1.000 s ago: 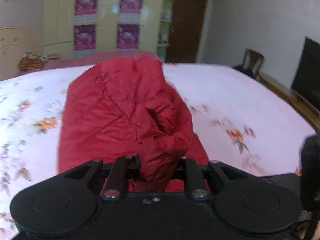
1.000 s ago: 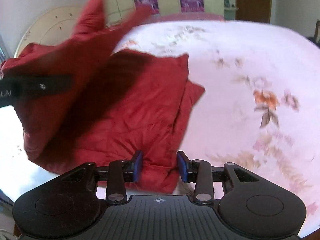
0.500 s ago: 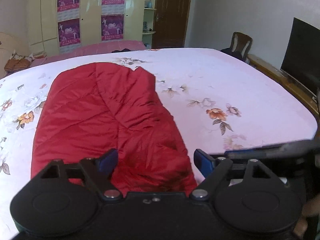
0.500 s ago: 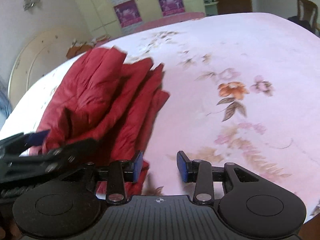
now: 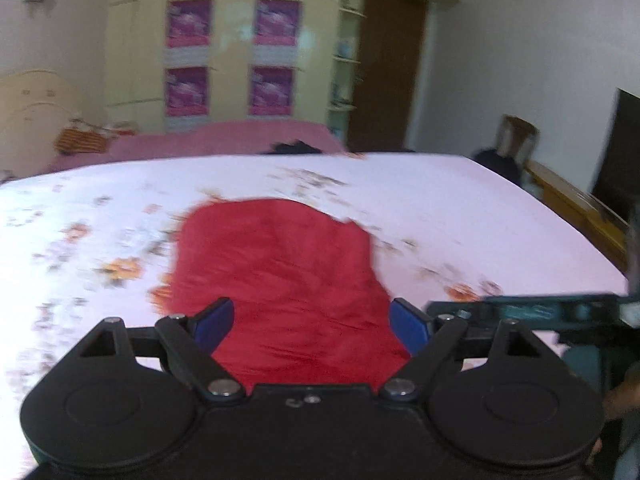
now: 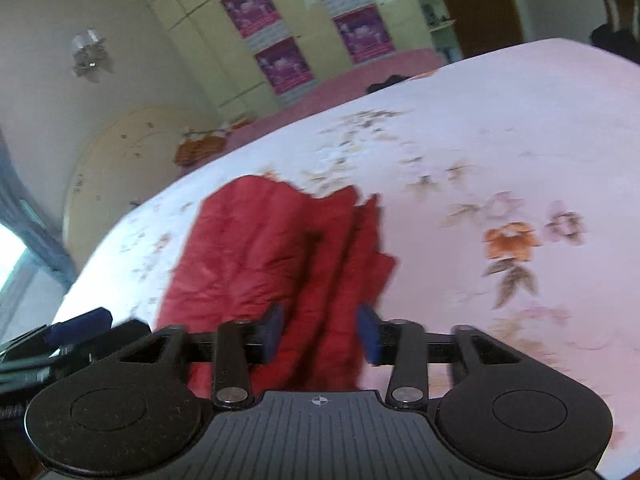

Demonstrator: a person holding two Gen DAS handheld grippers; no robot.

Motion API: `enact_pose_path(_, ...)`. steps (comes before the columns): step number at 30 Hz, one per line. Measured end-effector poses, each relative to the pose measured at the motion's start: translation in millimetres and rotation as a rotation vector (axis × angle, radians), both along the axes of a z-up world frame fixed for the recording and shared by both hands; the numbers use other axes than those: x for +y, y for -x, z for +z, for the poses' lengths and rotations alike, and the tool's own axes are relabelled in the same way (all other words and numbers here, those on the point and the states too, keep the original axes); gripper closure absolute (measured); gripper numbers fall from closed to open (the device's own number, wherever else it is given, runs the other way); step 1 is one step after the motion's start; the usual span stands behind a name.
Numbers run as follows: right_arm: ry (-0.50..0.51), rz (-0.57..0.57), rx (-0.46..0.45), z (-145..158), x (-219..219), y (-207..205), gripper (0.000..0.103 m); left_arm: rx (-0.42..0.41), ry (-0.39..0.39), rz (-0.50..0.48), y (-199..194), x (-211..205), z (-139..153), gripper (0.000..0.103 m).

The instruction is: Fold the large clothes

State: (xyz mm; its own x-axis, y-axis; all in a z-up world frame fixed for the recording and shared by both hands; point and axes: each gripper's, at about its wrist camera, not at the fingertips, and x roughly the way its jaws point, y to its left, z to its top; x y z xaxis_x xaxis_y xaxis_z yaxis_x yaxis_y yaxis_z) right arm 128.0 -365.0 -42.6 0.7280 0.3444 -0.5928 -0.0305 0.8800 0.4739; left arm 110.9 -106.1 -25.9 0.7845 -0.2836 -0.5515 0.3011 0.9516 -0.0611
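A red quilted jacket point(image 5: 280, 264) lies folded lengthwise on the floral pink bedsheet point(image 5: 460, 208). My left gripper point(image 5: 312, 324) hovers above the jacket's near end, jaws wide apart, nothing pinched between the blue pads. In the right wrist view the jacket point(image 6: 256, 256) shows its layered right edge. My right gripper point(image 6: 320, 334) hangs over that near edge. Its jaws are opening and the cloth lies below them, not clamped. The right gripper point(image 5: 520, 308) also shows blurred at the right of the left wrist view. The left gripper's blue pad point(image 6: 76, 320) shows at the left of the right wrist view.
The bed's wooden frame point(image 5: 576, 204) runs along the right side, with a chair point(image 5: 516, 140) and a dark screen point(image 5: 624, 152) beyond. A wardrobe with purple posters point(image 5: 232, 56), a brown door point(image 5: 388, 68) and a second pink bed point(image 5: 224, 140) stand at the back. A cream headboard point(image 6: 132, 168) is at left.
The left gripper let go of the bunched jacket fold and opened wide. The jacket now lies flat. The right gripper's jaws spread apart. Both grippers lifted away from the bed.
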Motion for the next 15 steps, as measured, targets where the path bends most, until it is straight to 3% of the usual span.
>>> enact_pose_path(4, 0.048, 0.071, -0.055, 4, 25, 0, 0.022, -0.009, -0.021, 0.128, -11, 36, -1, 0.022)
enact_pose_path(8, 0.075, 0.116, -0.015, -10, 45, -8, 0.022, 0.022, -0.062, 0.199, -25, 61, -16, 0.03)
enact_pose_path(9, 0.079, 0.12, -0.001, -15, 49, -10, 0.026, 0.038, -0.067, 0.204, -29, 64, -21, 0.03)
enact_pose_path(12, 0.068, 0.136, 0.05, -29, 55, -15, 0.052, 0.068, -0.07, 0.183, -37, 64, -40, 0.033)
enact_pose_path(14, 0.088, 0.139, 0.066, -35, 61, -16, 0.055, 0.08, -0.074, 0.156, -42, 61, -51, 0.038)
enact_pose_path(15, 0.098, 0.139, 0.072, -37, 62, -16, 0.064, 0.086, -0.071, 0.144, -43, 61, -56, 0.039)
